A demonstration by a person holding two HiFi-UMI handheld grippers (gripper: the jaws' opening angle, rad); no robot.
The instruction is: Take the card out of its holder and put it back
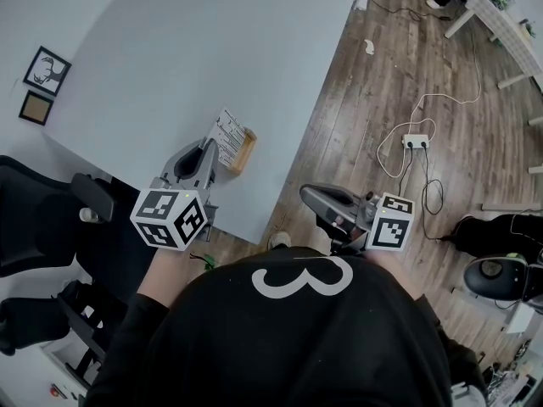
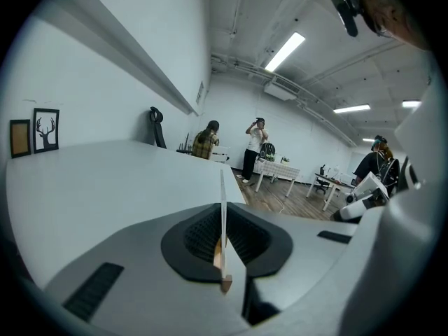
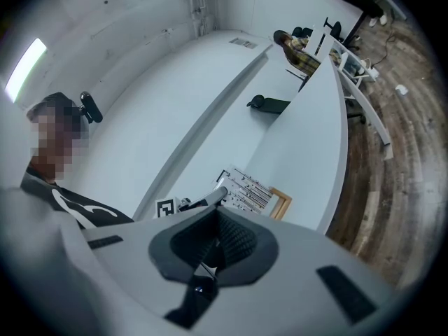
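Care was needed, I judged: the left gripper, its jaws closed narrow on the card in the wooden holder at its one o'clock, should have lifted straight along the slot, while the right gripper, jaws together and empty, hung at the card's four o'clock.

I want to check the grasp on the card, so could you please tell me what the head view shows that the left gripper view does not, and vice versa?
Only the head view: the card's printed face, the marker cube on the left hand-held gripper, and a power strip on the floor. Only the left gripper view: that gripper's jaws shut on the card, seen edge-on, plus people standing far off. Both: the white table, the wooden holder and a framed deer picture.
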